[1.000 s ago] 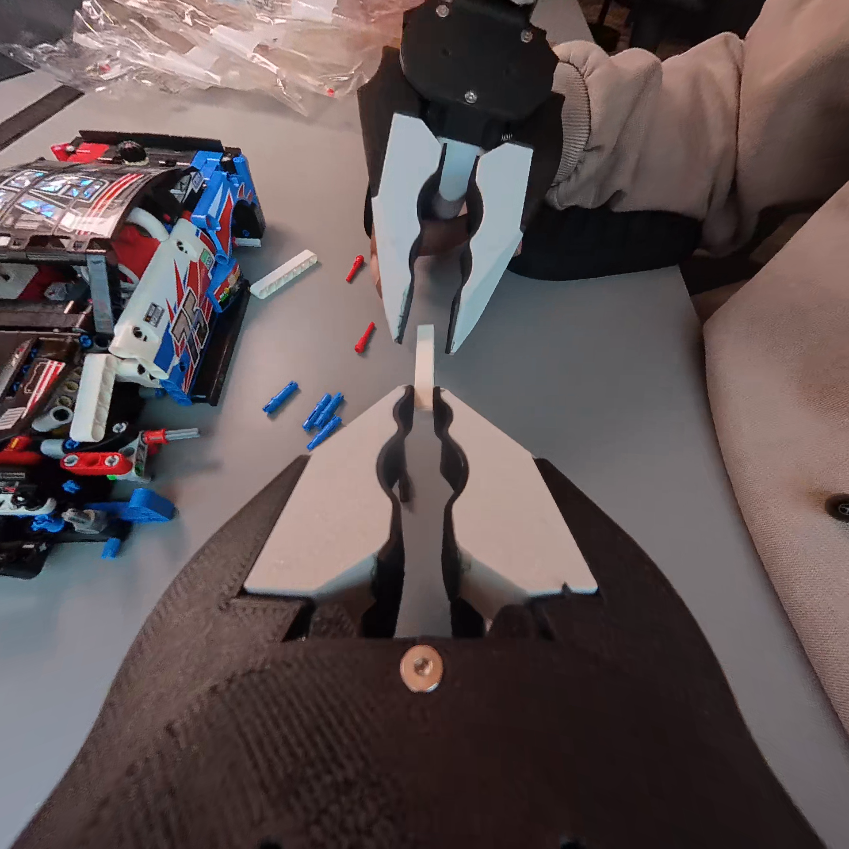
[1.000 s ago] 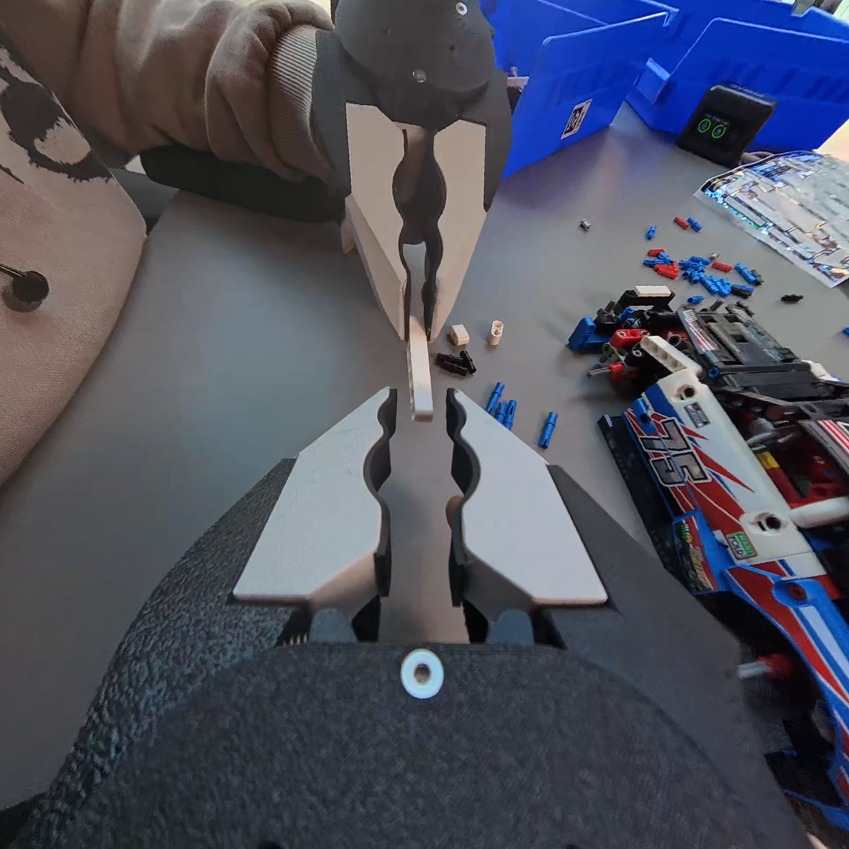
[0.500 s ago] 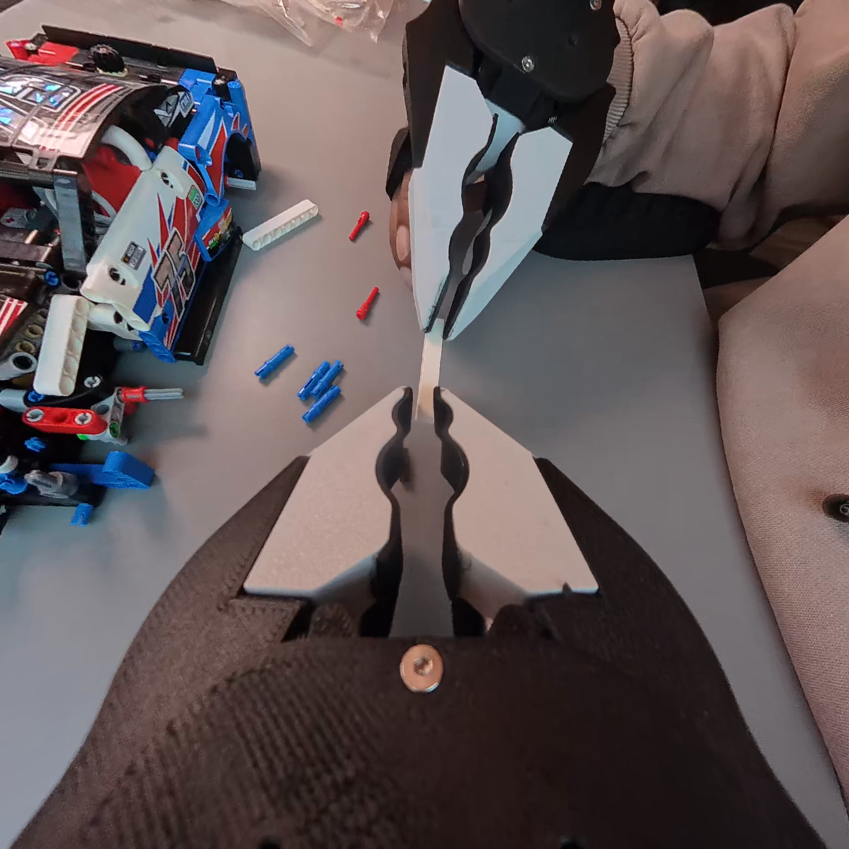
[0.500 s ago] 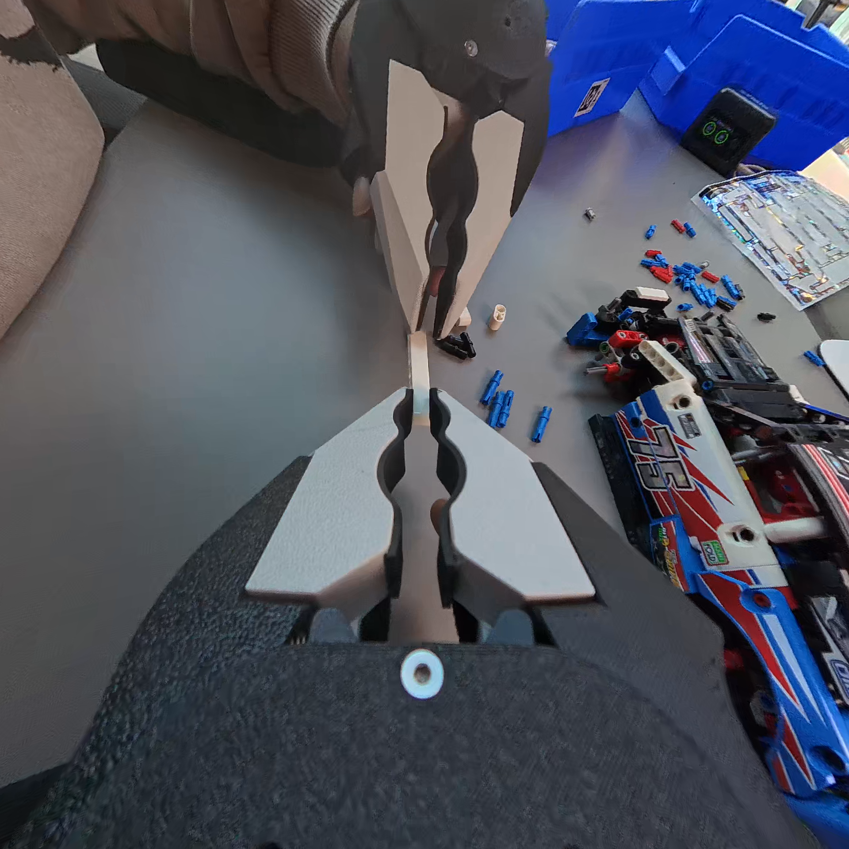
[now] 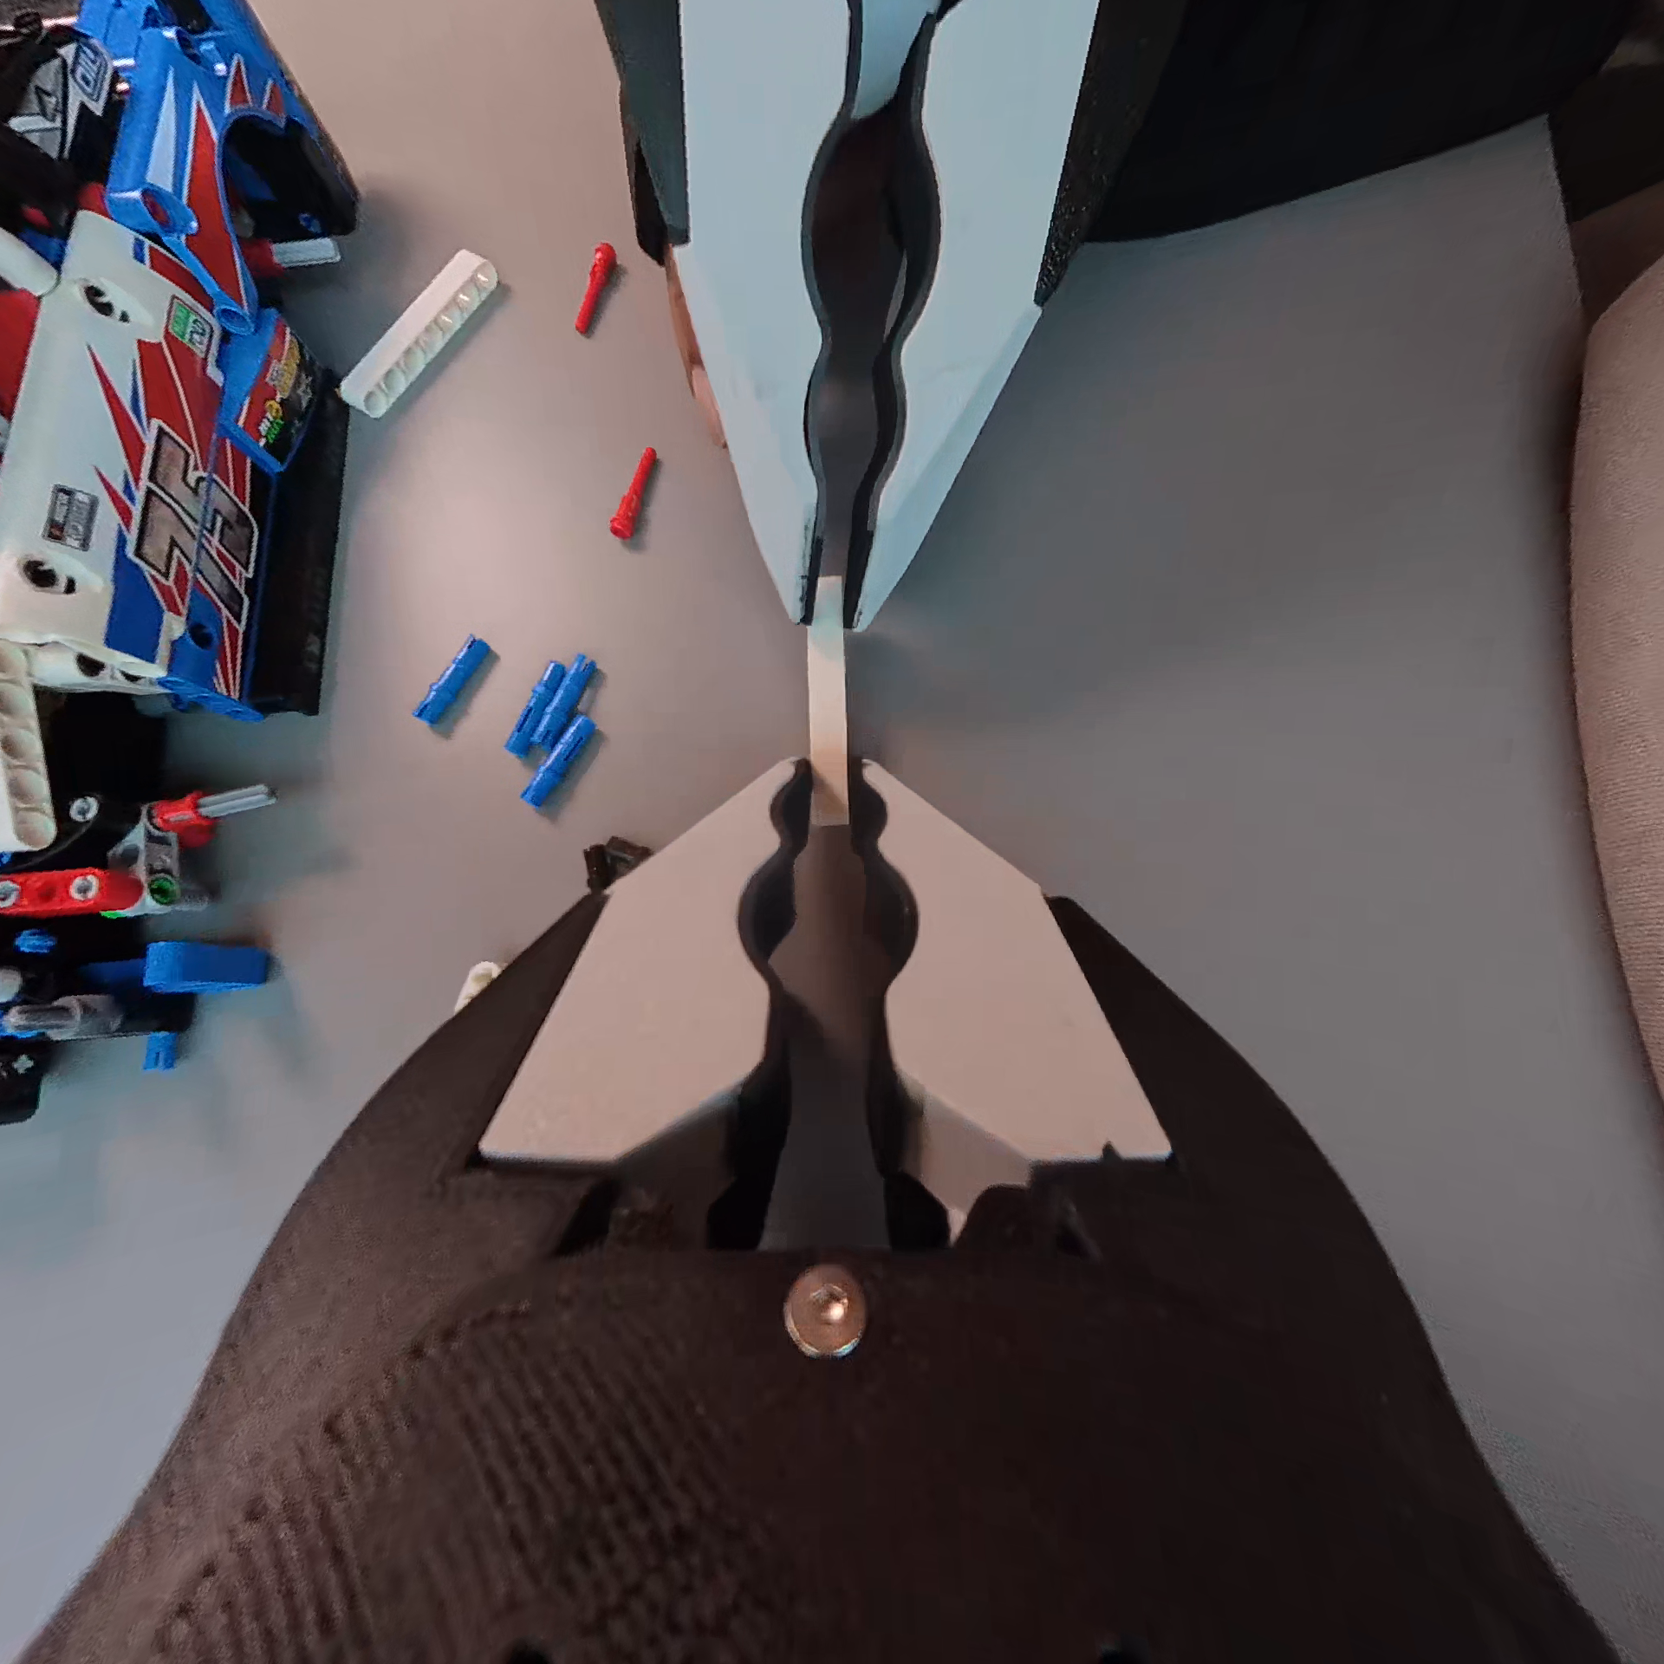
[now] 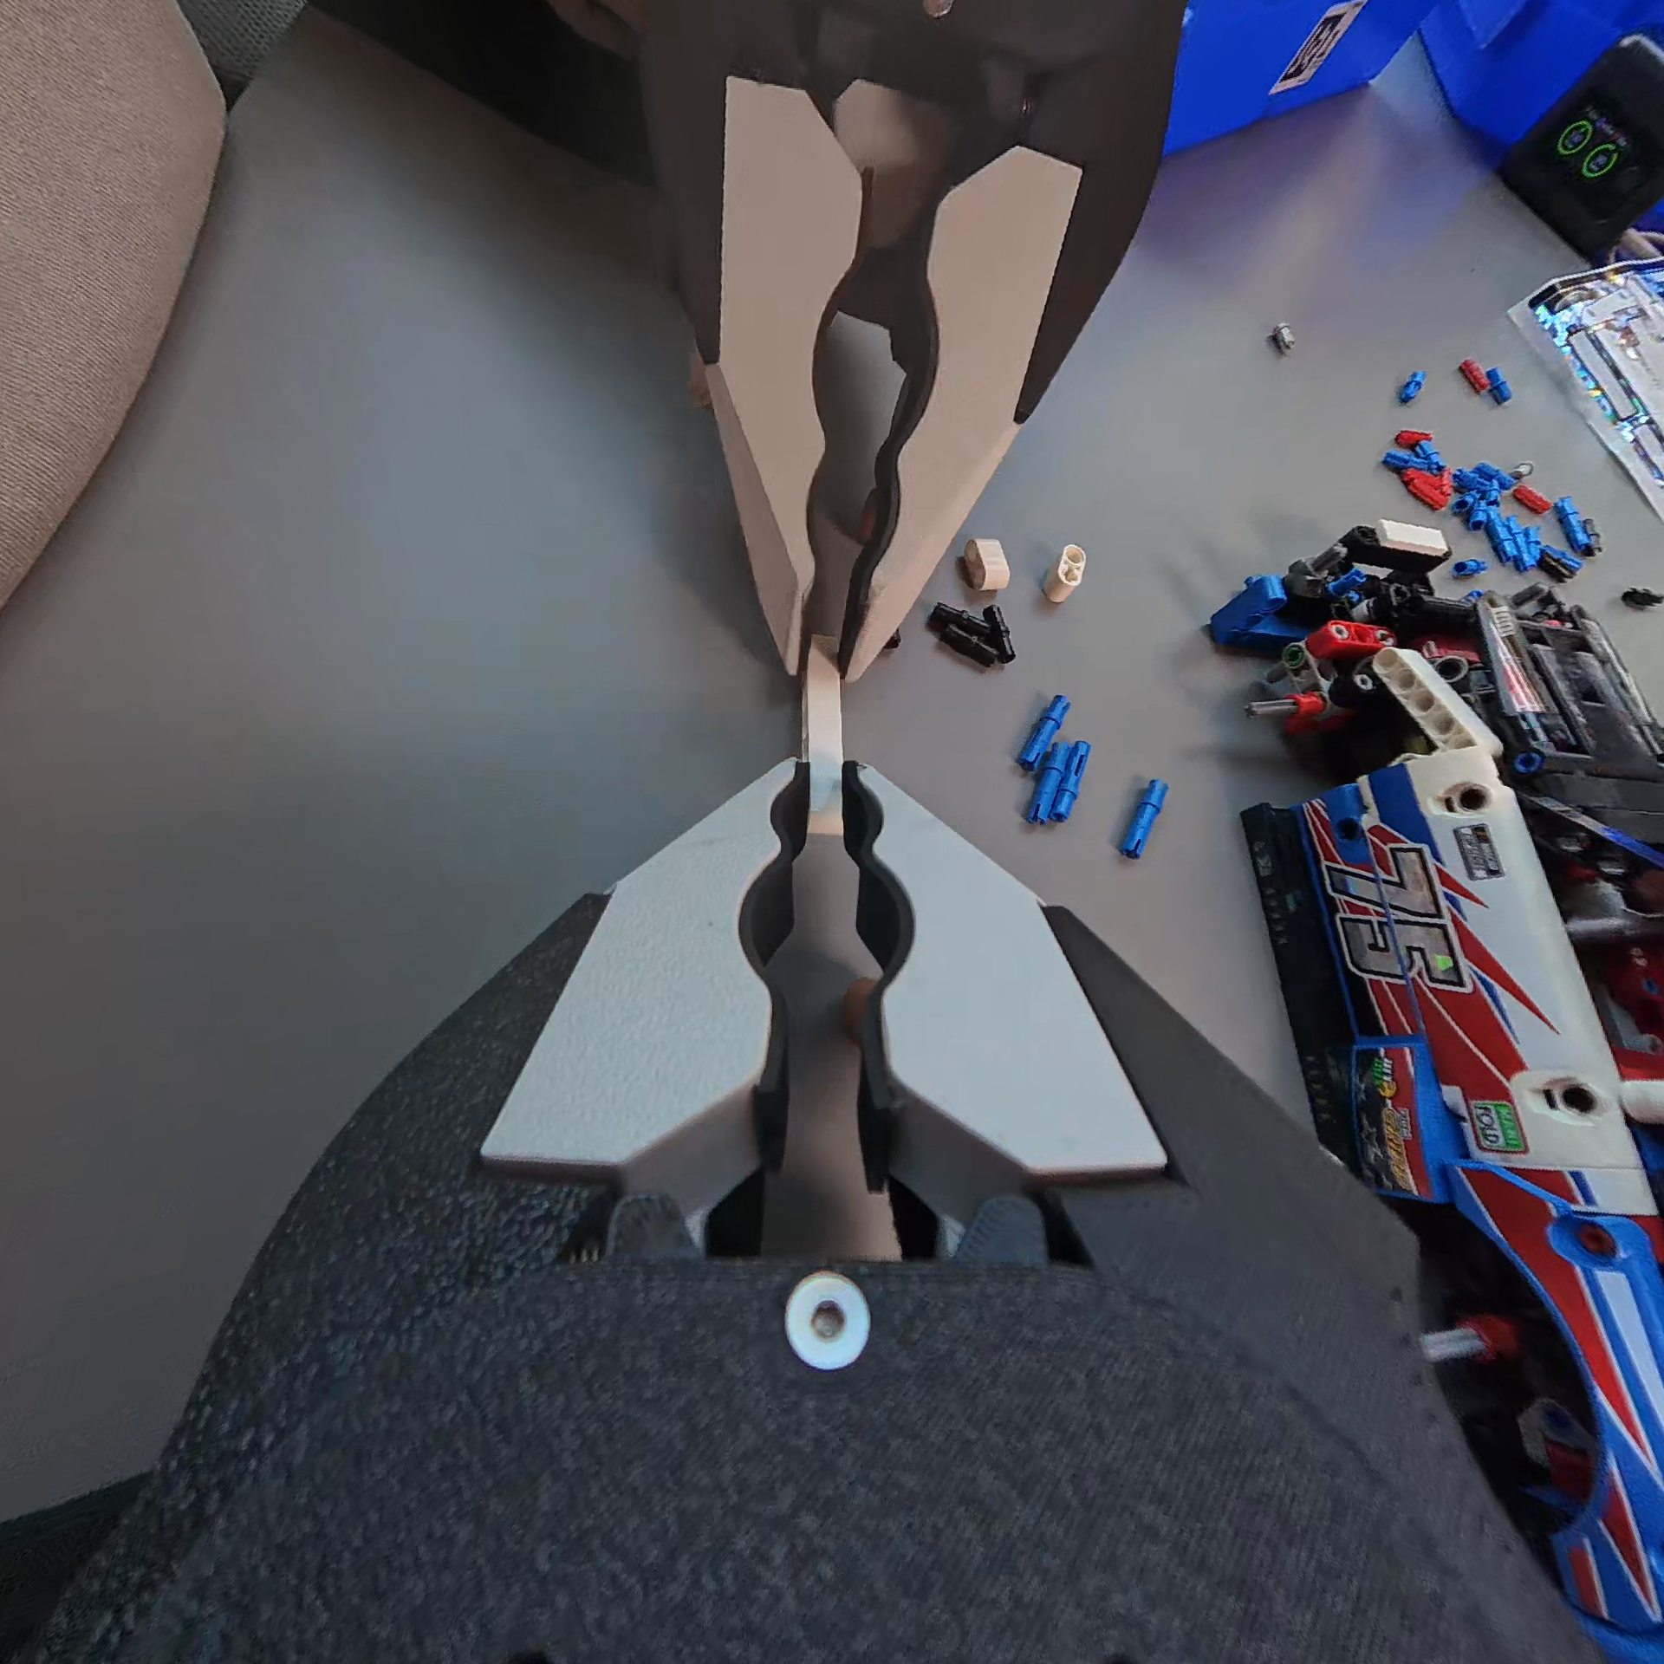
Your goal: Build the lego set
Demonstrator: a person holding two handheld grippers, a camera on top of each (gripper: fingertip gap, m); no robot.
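Both grippers face each other tip to tip over the grey table (image 5: 1261, 630), sharing one white beam (image 5: 828, 711). The left gripper (image 5: 828, 774) is closed to a narrow slit and pinches the beam's near end. The right gripper (image 5: 830, 612), entering that view from 12 o'clock, is likewise nearly closed and clamps the far end. The right wrist view gives the same arrangement mirrored: right gripper (image 6: 821, 776) on one end of the beam (image 6: 823, 720), left gripper (image 6: 819, 666) on the other. The beam spans the short gap between the two sets of tips, off the table surface as far as I can judge.

The car model (image 5: 153, 432) (white, blue and red panels) sits at 9 to 10 o'clock in the left view. Loose blue pins (image 5: 549, 720) lie between it and the grippers. Two red pins (image 5: 630, 495) and a second white beam (image 5: 423, 333) are at 11 o'clock. In the right view, black pins (image 6: 977, 630) lie at about 1 o'clock.
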